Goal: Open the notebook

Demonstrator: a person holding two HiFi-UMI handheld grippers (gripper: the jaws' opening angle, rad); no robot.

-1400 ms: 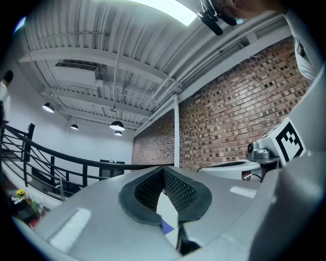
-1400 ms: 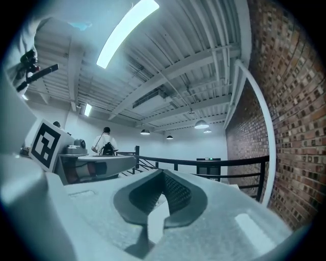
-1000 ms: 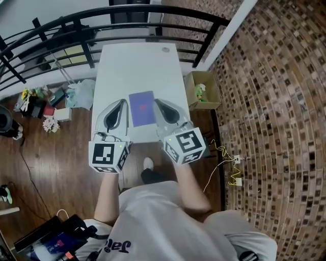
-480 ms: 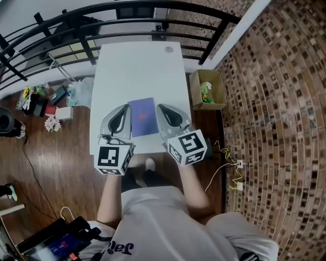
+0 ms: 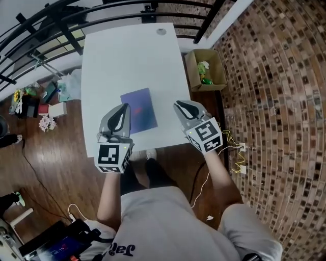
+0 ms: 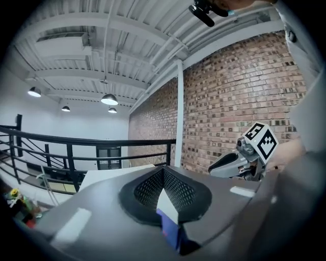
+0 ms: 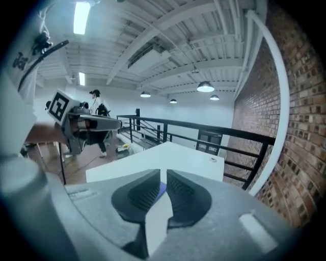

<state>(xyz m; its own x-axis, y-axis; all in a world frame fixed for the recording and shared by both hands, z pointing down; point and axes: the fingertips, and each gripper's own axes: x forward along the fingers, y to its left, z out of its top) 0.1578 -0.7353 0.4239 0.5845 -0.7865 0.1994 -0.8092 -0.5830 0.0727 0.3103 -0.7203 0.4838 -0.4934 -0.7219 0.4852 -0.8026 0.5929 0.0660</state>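
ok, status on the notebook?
Left gripper shut, empty. Right gripper just cracking open, nothing between fingers. Purple notebook closed, flat on table, between them. Nothing in the way.

The head view hangs high above the person and looks steeply down on the white surface, taking in the left gripper, the right gripper, the black railing and the brick wall. The left gripper view sits low and close behind its own jaws, facing nearly level across the surface toward railing and brick – the right gripper shows at its right edge. The right gripper view rides likewise, tipped slightly down over the surface toward the railing, the left gripper at its left. All three share the surface, the railing and the brick wall.
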